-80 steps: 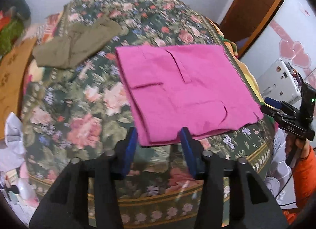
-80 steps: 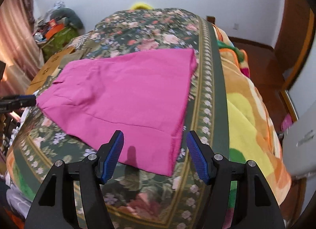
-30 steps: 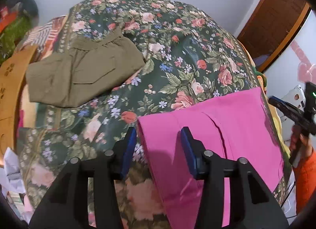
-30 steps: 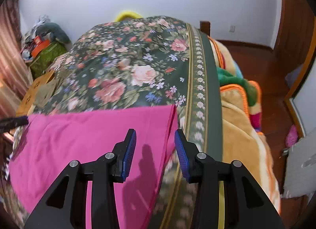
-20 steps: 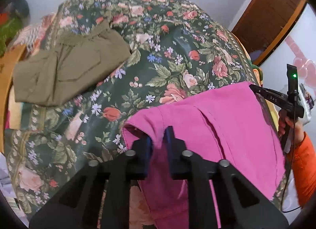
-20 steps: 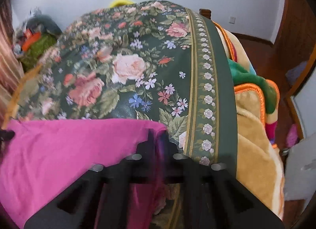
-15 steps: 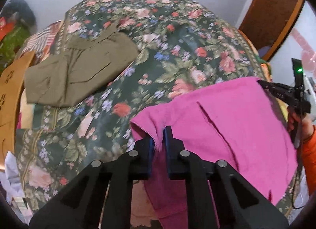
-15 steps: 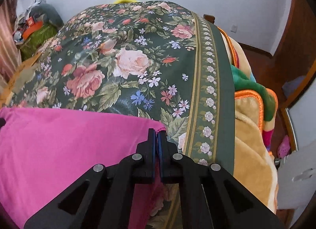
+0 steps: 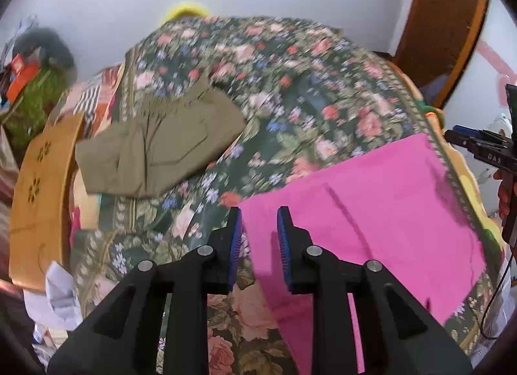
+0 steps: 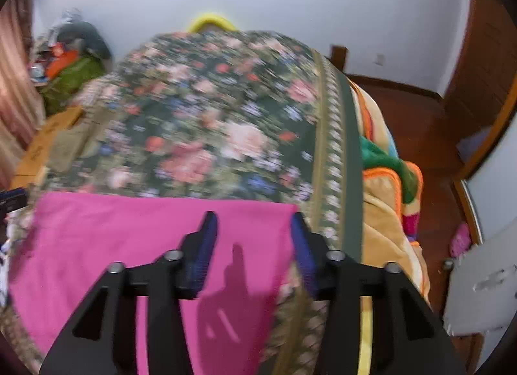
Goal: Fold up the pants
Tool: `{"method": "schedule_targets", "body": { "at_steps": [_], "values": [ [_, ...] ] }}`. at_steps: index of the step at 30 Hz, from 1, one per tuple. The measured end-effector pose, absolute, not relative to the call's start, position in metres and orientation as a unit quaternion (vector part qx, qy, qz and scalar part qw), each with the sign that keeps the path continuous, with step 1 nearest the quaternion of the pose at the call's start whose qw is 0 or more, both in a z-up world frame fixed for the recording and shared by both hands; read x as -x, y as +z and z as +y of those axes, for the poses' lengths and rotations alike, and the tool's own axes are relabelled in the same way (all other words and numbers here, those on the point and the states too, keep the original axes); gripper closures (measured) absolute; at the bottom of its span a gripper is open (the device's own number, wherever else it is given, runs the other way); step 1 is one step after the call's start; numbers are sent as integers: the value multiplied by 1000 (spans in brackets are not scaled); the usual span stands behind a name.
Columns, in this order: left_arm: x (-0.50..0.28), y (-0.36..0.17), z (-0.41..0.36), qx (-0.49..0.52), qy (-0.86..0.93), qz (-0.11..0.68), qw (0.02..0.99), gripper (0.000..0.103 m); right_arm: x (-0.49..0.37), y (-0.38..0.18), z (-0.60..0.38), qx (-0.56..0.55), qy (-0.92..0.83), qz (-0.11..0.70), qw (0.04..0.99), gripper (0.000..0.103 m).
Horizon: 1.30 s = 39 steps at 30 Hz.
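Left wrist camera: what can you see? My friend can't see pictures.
The left gripper, jaws opening, hangs over a corner of folded pink pants on a flowery bedspread. Folded olive pants lie further back.

Two pants: one pink pants point(image 9: 371, 213), one olive pants point(image 9: 158, 148).

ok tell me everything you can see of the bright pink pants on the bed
The bright pink pants are plain soft cloth, folded into a flat, roughly rectangular stack with a seam line across the top layer. They lie on the dark green floral bedspread near its patterned border. The left gripper and right gripper hang over two of the stack's corners, jaws opening, pads not pressing the cloth.
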<state>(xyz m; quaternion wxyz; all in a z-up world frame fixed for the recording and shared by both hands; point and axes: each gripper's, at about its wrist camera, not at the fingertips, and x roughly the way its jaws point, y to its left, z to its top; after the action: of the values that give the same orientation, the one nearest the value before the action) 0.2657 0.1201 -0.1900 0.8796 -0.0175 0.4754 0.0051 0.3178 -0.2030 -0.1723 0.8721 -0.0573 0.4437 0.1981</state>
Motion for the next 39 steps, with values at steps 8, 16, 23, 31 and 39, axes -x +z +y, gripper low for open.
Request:
{"method": "schedule_targets", "body": {
  "at_steps": [8,16,23,31,39],
  "values": [
    [-280,-200,72,-1,-49,492,869,58,-288,-182,-139,50,295,478,826,34],
    [-289,-250,46,-48,-46,543,837,57,-271,-238,-102,110,311,542,773,34],
    [-258,-244,48,-70,-41,527,846,44,-247,-236,-119,143,315,534,771,34],
    [-213,-233,68,-36,-22,518,854,27,-215,-229,-156,131,292,537,781,34],
    [-173,-221,70,-32,0,497,867,24,-184,-226,-189,118,263,539,791,31]
  ]
}}
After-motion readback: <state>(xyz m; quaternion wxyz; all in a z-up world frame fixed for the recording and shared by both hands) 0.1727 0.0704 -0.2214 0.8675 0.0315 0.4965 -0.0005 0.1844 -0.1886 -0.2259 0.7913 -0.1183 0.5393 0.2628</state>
